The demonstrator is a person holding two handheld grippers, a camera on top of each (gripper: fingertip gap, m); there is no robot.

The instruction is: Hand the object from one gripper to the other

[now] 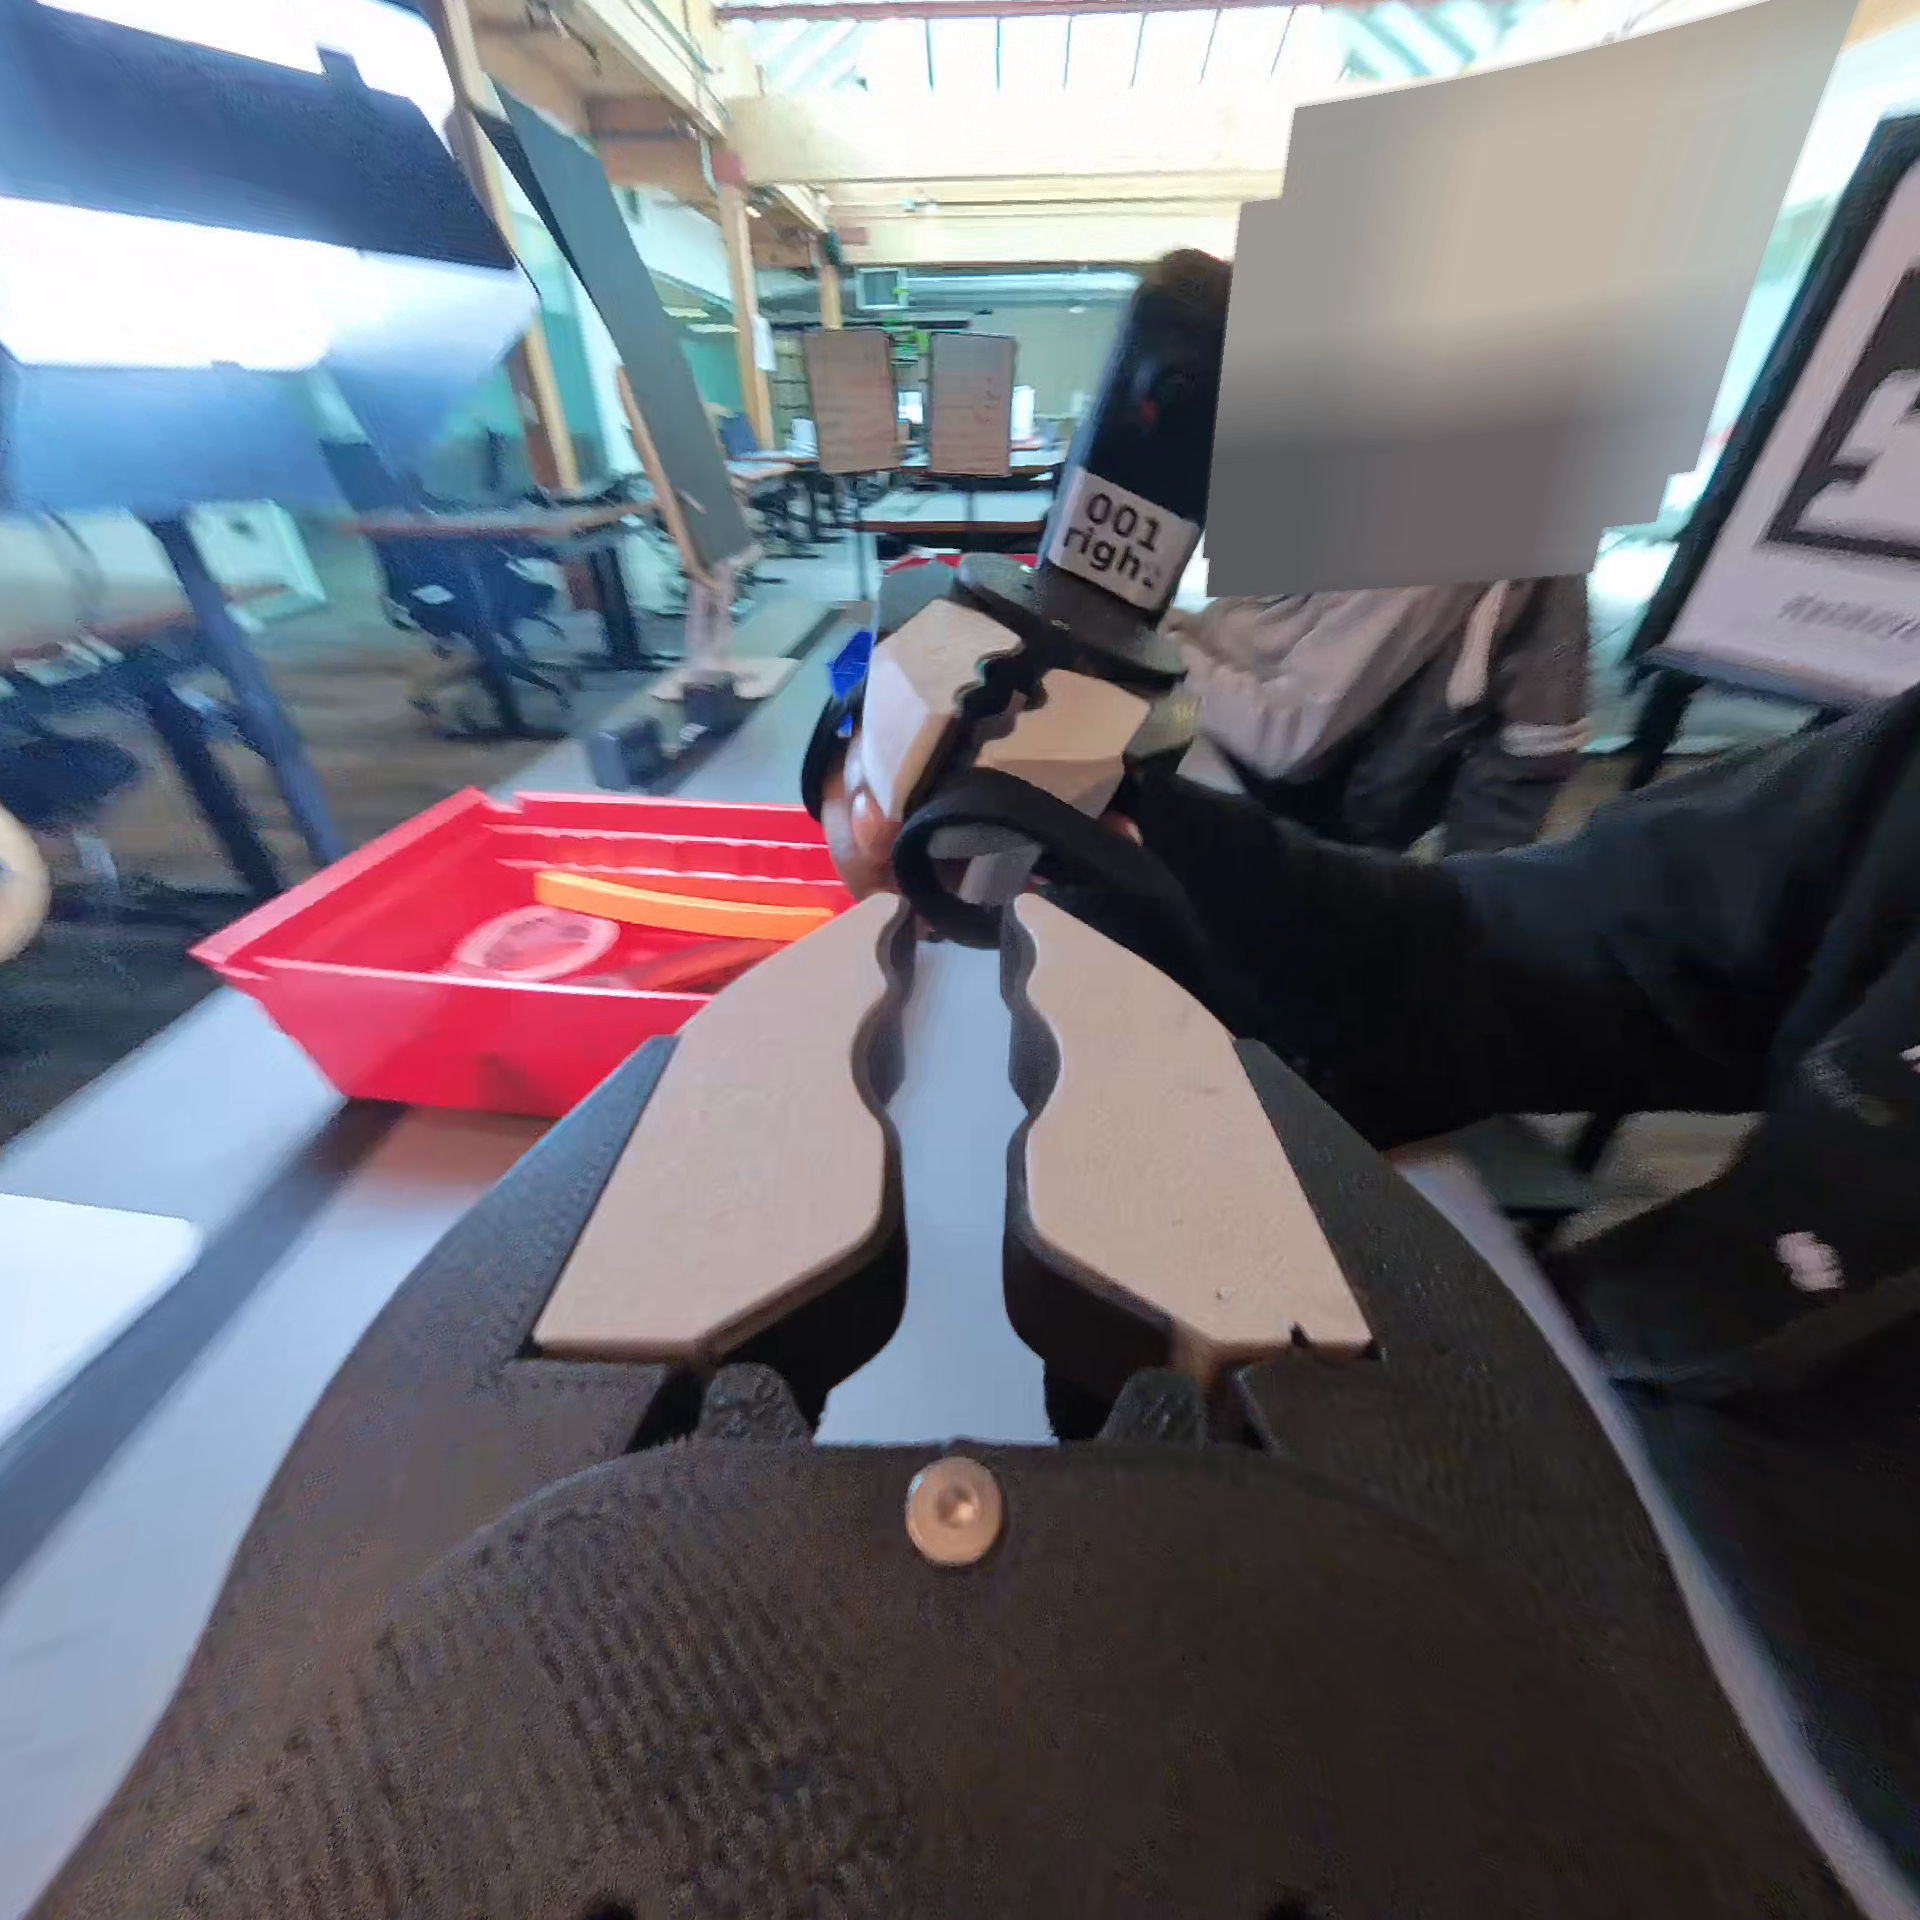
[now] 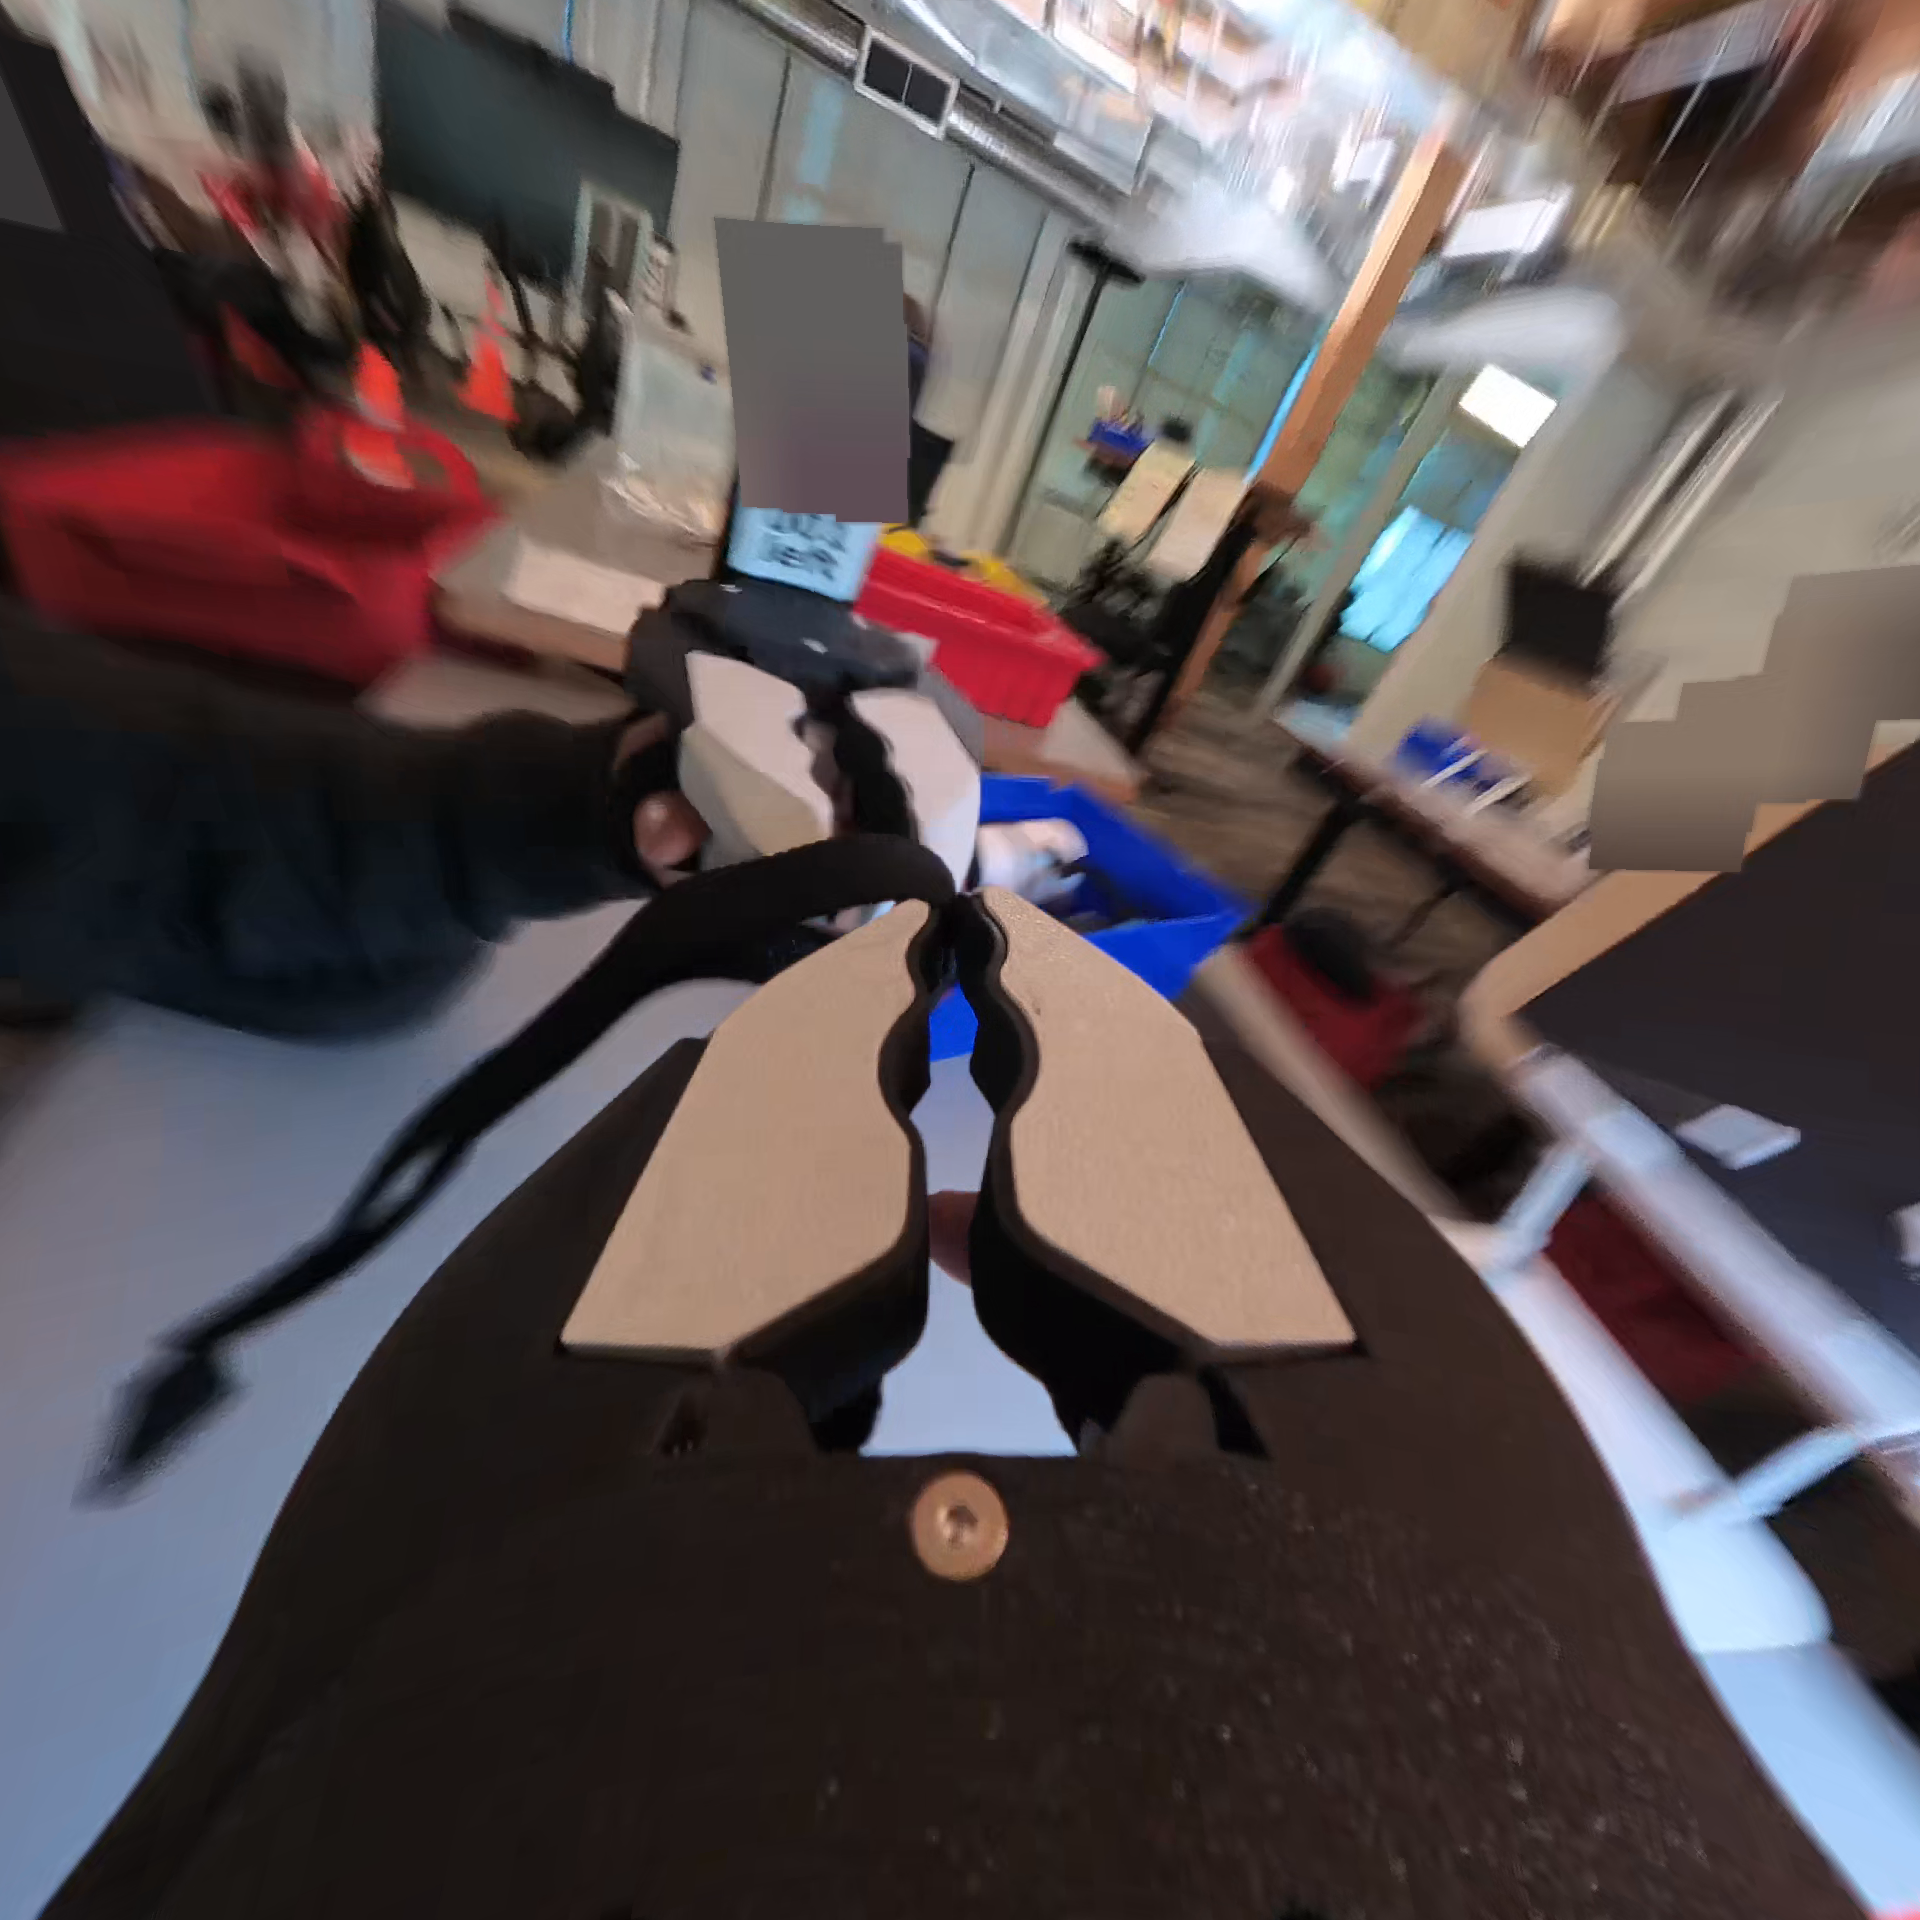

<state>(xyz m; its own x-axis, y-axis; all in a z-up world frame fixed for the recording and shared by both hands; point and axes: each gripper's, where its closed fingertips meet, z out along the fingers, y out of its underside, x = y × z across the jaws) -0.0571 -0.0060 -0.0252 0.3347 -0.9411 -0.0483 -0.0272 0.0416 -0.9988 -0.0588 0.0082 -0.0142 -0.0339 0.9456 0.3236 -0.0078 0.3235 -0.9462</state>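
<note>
Object: black strap (image 2: 831, 868), a loop with a long tail; mid-frame in both views, held above the surface (image 2: 260, 1143).
Right gripper (image 2: 954, 914): jaws nearly closed, tips pinching the strap's bend.
Left gripper (image 1: 958, 914): jaws parted a little; loop end (image 1: 961, 831) sits at the tips, contact cannot be told.
Handling: judged light, limp, non-fragile; tail (image 2: 343, 1195) sags and may swing.
Hold: take the loop just beside the right tips.

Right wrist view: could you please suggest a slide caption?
Right tongs pinch a black strap, left gripper opposite.
</note>
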